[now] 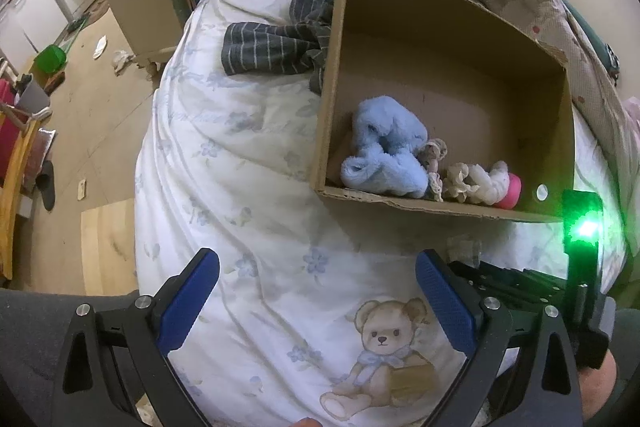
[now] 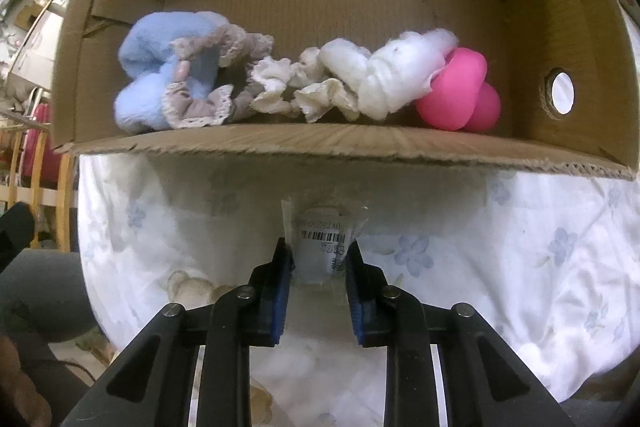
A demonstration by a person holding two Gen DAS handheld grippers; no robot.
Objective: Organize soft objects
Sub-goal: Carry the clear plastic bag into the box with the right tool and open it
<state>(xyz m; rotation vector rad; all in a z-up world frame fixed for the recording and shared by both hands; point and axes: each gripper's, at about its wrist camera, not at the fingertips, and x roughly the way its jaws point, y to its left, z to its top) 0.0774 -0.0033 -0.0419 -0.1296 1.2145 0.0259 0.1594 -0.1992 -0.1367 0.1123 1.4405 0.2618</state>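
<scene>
At lower centre, a clear labelled packet [image 2: 324,247] is pinched by the right tongs [image 2: 318,259] before the cardboard box [image 2: 344,147]; left tongs [image 1: 316,291] are held spread over the bed [image 1: 248,187].

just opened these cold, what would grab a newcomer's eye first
The open cardboard box on the floral duvet, with a row of soft things along its near wall: a fluffy blue piece, frilly scrunchies and a bright pink toy. In front of it, the right gripper pinches a clear barcoded packet, while the left gripper stands open and empty.
</scene>
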